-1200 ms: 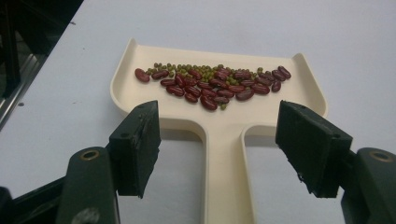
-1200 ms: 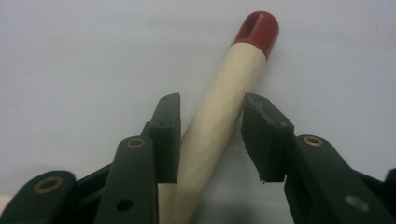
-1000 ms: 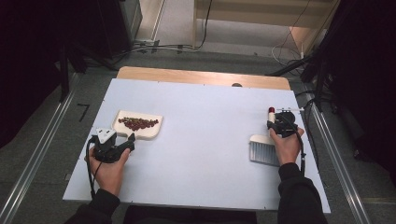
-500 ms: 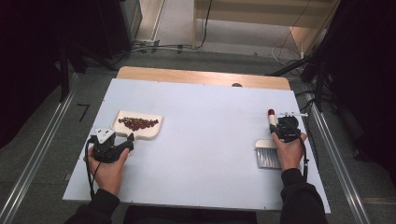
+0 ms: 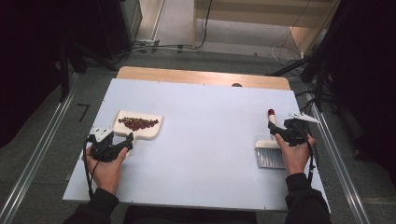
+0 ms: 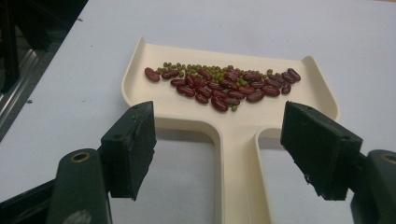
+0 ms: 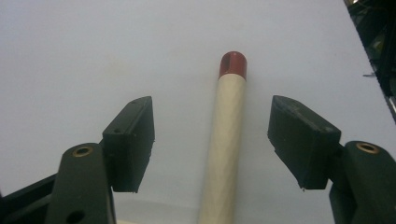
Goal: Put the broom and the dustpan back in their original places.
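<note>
1. In the high view, the right gripper (image 5: 275, 131) was partly covered by the person's own right hand (image 5: 295, 151), so its jaws were hard to make out there; the right gripper view showed them clearly.
2. In that view the jaws had just been opening and stood wide apart, with the pale, faintly ribbed cylindrical handle of the small brush (image 7: 225, 140) lying between them on the table, touched by neither pad.
3. The handle ended in a rounded dark-red cap (image 7: 232, 64) at its far end; its near end was cut off by the bottom edge of the picture.
4. From above, the brush's grey bristle head (image 5: 268, 156) lay on the right side of the smooth pale-blue tabletop (image 5: 205, 140), just near of the gripper.
5. The left gripper (image 5: 122, 147) was on the near left, with its jaws open on either side of the cream plastic dustpan (image 6: 233, 112); the pads stood clear of its flat handle, whose near end ran out of frame.
6. The pan had a raised rim and rounded corners, and held a loose heap of glossy dark-red kidney beans (image 6: 219, 88) mixed with tiny green mung beans (image 6: 208, 71).
7. From above, the green beans were too small to tell apart.
</note>
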A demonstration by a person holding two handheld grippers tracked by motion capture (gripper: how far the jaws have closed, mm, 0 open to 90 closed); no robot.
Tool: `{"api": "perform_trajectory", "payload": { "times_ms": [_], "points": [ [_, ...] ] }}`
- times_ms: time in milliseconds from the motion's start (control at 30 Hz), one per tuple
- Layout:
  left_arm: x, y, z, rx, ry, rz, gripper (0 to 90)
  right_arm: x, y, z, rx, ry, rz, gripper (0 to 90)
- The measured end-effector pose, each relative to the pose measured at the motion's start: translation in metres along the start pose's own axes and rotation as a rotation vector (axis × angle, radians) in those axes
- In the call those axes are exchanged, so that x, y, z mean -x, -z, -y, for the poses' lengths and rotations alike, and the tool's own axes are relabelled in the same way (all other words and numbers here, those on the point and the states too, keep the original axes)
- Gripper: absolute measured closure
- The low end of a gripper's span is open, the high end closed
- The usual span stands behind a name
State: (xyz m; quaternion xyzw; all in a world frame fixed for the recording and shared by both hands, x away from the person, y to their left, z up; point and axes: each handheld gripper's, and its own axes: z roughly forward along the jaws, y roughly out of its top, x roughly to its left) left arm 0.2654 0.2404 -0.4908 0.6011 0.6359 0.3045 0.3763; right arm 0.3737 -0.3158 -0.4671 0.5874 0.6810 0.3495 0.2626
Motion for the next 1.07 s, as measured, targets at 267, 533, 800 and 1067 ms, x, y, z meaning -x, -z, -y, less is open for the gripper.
{"api": "perform_trajectory", "payload": {
  "times_ms": [267,533,800,1067],
  "points": [
    [-0.009,-0.001,-0.003,0.001,0.011,0.000,26.5,0.001,0.020,0.008,0.041,0.001,-0.011,25.3],
    [-0.015,-0.001,-0.004,-0.009,0.014,0.002,25.6,0.012,0.044,0.024,0.065,-0.012,-0.008,25.0],
    [-0.018,0.002,-0.003,-0.016,0.016,0.012,24.7,0.021,0.059,0.044,0.047,-0.006,0.000,25.0],
    [-0.015,0.009,-0.001,-0.020,0.008,0.045,20.9,0.025,0.068,0.058,0.035,-0.013,0.011,24.6]
  ]
}}
